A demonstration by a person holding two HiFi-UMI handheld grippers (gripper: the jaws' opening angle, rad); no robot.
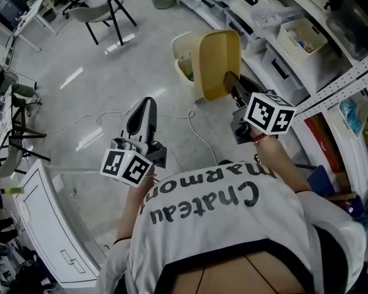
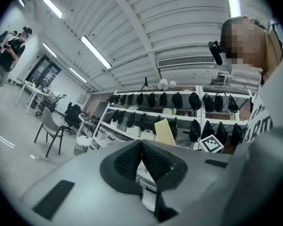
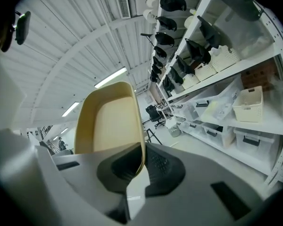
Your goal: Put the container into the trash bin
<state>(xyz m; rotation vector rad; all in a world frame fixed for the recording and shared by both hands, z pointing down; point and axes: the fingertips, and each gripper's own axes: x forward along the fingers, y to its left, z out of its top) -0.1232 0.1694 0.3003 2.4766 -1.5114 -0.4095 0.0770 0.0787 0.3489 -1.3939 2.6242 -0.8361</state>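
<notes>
In the head view my right gripper (image 1: 231, 80) is shut on the rim of a tan plastic container (image 1: 216, 63), held upright at chest height. Just beyond the container stands a white trash bin (image 1: 181, 49) with a liner, partly hidden by it. The right gripper view shows the container (image 3: 111, 121) rising from the shut right gripper (image 3: 142, 157), its thin rim pinched between the pads. My left gripper (image 1: 143, 105) is to the left, shut and holding nothing. In the left gripper view the left gripper (image 2: 141, 146) has its pads together, and the container (image 2: 164, 132) shows ahead.
Shelves (image 1: 306, 48) with white storage boxes run along the right side. A chair (image 1: 101, 14) stands at the far left of the floor, a cable (image 1: 193, 130) lies across it, and a white cabinet (image 1: 40, 219) is at the near left.
</notes>
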